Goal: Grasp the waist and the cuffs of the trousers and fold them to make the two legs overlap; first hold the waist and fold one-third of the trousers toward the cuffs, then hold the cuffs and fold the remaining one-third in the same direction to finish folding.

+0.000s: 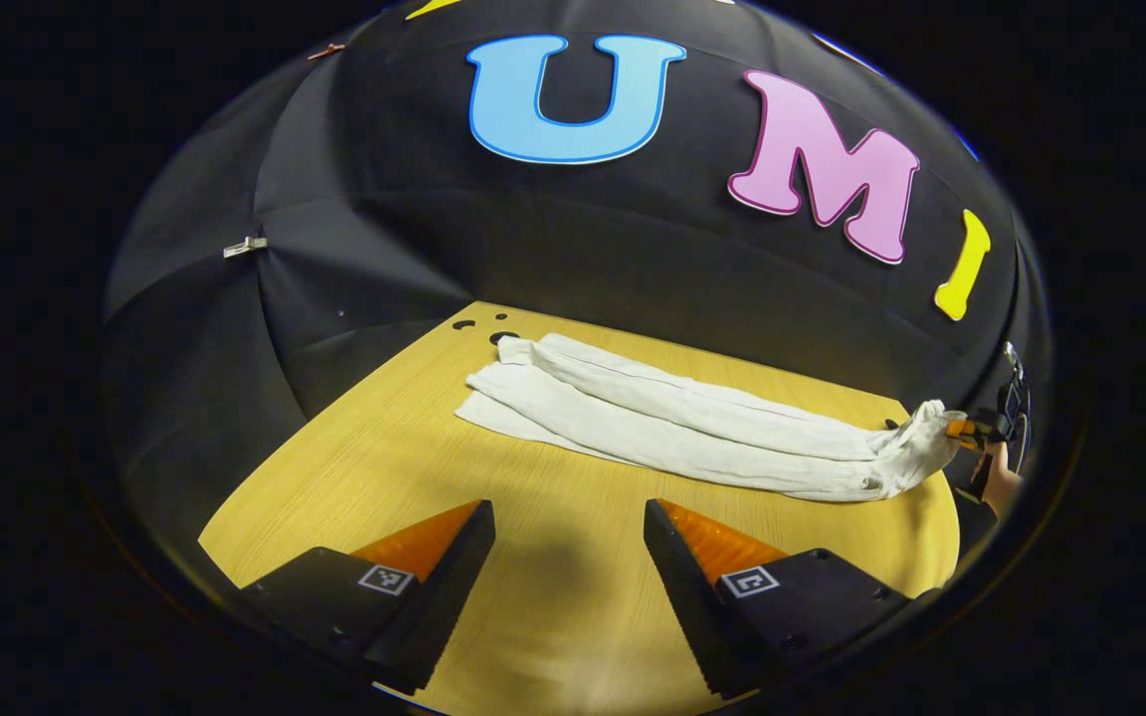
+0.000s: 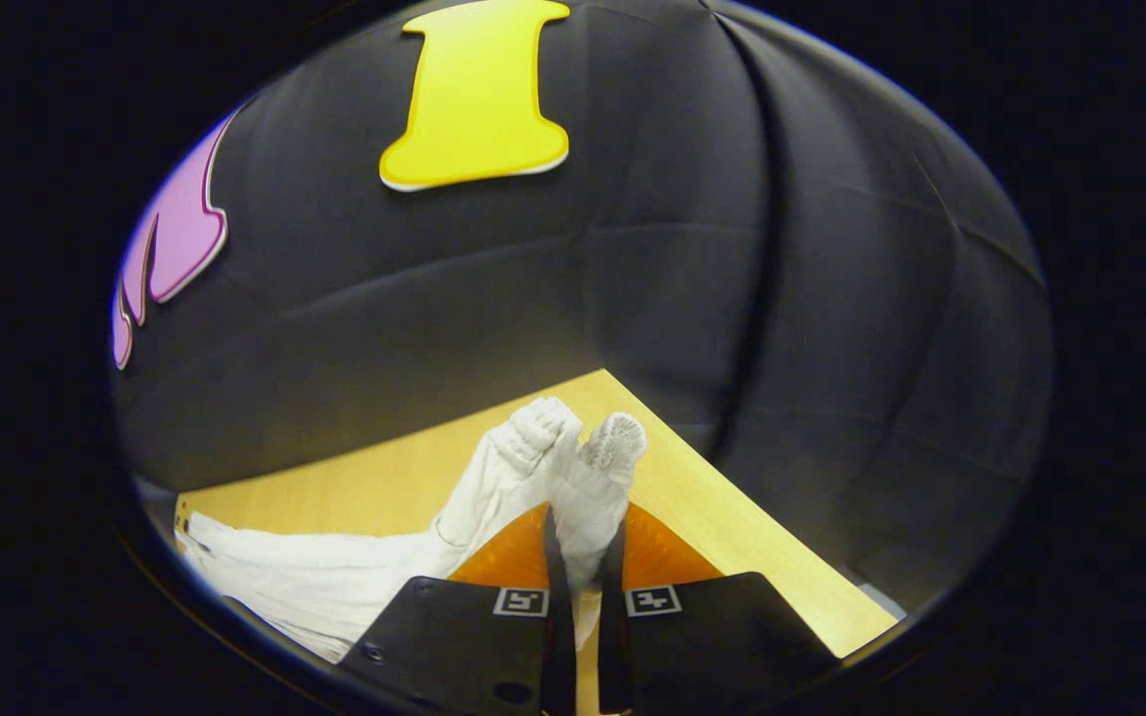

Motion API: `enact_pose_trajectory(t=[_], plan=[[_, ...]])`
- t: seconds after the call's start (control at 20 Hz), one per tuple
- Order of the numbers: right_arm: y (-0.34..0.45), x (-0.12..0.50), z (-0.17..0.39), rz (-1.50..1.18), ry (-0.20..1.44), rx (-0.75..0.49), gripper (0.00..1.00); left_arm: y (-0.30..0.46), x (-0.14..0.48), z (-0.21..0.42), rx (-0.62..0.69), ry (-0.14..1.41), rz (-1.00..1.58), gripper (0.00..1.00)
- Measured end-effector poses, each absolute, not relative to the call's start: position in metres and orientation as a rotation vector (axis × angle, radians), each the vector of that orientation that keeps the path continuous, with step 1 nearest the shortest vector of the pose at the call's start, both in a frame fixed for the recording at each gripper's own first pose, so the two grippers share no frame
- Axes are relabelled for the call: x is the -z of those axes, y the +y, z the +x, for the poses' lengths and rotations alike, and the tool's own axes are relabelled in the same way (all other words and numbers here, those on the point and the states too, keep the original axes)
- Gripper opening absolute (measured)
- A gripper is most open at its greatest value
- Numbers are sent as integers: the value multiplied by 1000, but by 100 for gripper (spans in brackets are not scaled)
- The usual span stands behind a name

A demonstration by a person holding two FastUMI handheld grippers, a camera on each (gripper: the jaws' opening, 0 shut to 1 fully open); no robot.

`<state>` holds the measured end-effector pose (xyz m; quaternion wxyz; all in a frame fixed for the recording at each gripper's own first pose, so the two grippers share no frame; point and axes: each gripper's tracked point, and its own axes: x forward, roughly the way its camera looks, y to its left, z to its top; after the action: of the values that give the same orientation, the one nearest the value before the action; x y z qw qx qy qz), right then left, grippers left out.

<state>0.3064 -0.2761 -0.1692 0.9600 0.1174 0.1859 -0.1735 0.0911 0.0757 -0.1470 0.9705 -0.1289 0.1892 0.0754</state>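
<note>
Fingers of the right gripper pinch a bunched end of the white trousers, lifted just off the wooden table. Across the table, the left gripper hovers with its jaws spread wide, gripping nothing, near the trousers' long edge, which lie stretched with both legs side by side.

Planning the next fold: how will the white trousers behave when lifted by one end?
Probably floppy: the white trousers lie wrinkled and flat on the table. Likely light: the right hand-held gripper bunches one end easily. The rest would probably drag.
</note>
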Motion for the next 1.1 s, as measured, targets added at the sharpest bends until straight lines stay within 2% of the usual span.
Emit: enact_pose_trajectory(t=[0.45,1.0,1.05,1.1], plan=[[-277,180,307,214,273,145,13,88,140,78,-167,351,-299,96],[-274,185,307,191,305,-89,13,132,164,67,-226,415,-365,96],[-274,185,307,192,320,-109,13,137,166,69,-235,413,-374,92],[-276,184,307,193,331,-127,13,136,168,70,-233,415,-390,92]])
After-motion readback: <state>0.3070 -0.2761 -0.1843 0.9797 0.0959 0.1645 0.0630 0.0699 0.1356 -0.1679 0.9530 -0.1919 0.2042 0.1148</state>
